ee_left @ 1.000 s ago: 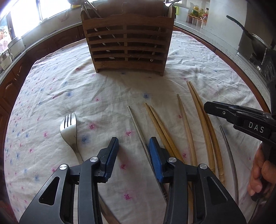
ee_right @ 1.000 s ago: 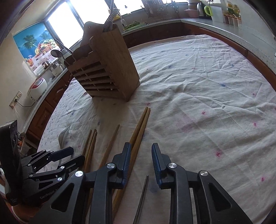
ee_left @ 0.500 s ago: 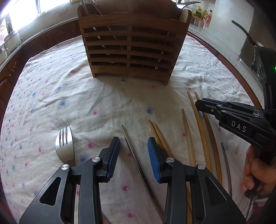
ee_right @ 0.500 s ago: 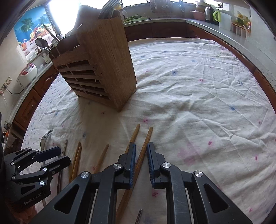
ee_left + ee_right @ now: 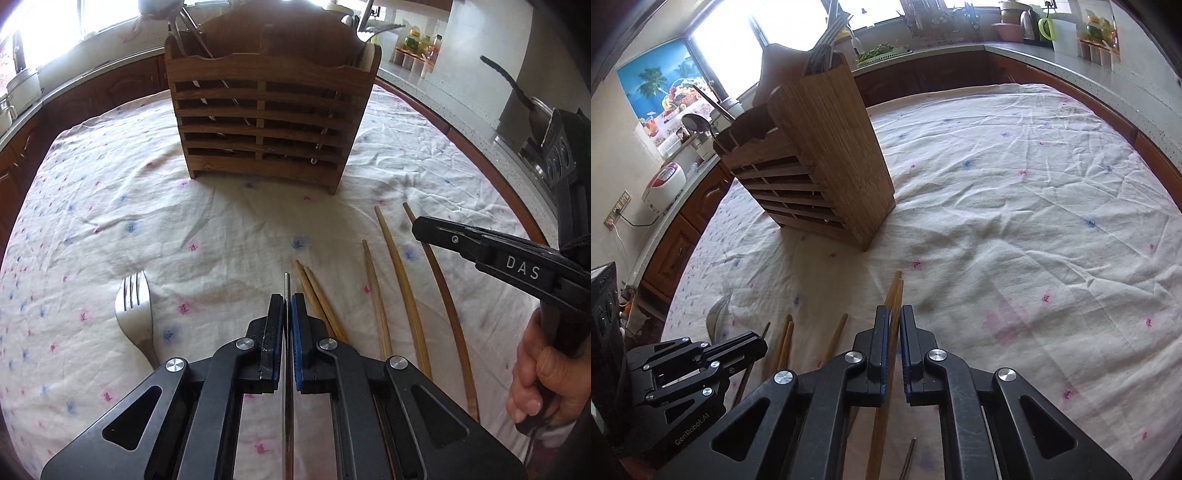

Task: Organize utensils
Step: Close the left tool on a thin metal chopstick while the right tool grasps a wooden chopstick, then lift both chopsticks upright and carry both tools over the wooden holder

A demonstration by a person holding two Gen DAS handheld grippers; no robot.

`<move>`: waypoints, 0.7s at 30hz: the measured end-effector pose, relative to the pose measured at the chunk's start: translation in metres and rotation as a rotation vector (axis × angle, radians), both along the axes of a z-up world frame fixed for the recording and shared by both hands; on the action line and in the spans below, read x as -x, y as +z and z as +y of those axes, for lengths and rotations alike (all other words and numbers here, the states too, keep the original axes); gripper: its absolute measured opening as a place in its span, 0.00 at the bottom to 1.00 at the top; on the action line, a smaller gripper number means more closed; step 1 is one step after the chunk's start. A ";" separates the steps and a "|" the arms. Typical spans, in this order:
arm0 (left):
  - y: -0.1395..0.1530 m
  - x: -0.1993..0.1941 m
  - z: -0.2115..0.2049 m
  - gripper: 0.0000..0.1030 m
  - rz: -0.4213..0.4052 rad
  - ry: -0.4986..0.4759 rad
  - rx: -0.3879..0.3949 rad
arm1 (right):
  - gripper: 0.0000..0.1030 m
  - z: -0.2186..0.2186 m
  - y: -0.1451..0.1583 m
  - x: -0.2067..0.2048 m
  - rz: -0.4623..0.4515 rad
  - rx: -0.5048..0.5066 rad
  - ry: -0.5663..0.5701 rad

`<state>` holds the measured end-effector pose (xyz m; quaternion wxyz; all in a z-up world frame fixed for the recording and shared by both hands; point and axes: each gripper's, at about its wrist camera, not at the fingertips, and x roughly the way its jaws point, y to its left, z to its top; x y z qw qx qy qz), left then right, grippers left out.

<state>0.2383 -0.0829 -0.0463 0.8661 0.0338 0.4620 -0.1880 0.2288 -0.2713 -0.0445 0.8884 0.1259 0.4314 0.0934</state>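
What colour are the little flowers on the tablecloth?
Pink and blue, scattered over the white tablecloth; the left wrist view shows them best.

Tablecloth (image 5: pixel 184 221): off-white, scattered with small pink and blue flower marks. Slatted utensil holder (image 5: pixel 266 122): mid-brown wood; loose chopsticks (image 5: pixel 402 280): tan to darker brown; fork (image 5: pixel 135 310): silver. Both grippers, left (image 5: pixel 287 306) and right (image 5: pixel 894 321): black bodies, blue finger pads.

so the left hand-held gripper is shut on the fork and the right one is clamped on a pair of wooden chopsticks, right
Not quite. The left hand-held gripper is shut on the thin metal chopstick, not the fork, which lies untouched on the cloth to its left, as the left wrist view shows. The right hand-held gripper is indeed clamped on the pair of wooden chopsticks.
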 end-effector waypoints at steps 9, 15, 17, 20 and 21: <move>0.063 0.038 0.046 0.04 -0.101 0.039 0.147 | 0.05 -0.001 0.064 0.047 -0.151 -0.059 0.027; 0.092 0.059 0.065 0.04 -0.160 0.053 0.208 | 0.05 0.003 0.096 0.071 -0.236 -0.065 0.034; 0.101 0.066 0.070 0.04 -0.181 0.053 0.219 | 0.05 0.003 0.105 0.077 -0.263 -0.068 0.036; 0.114 0.072 0.076 0.04 -0.212 0.054 0.236 | 0.05 0.004 0.119 0.084 -0.302 -0.061 0.038; 0.118 0.074 0.078 0.04 -0.222 0.056 0.239 | 0.05 0.005 0.123 0.085 -0.312 -0.060 0.038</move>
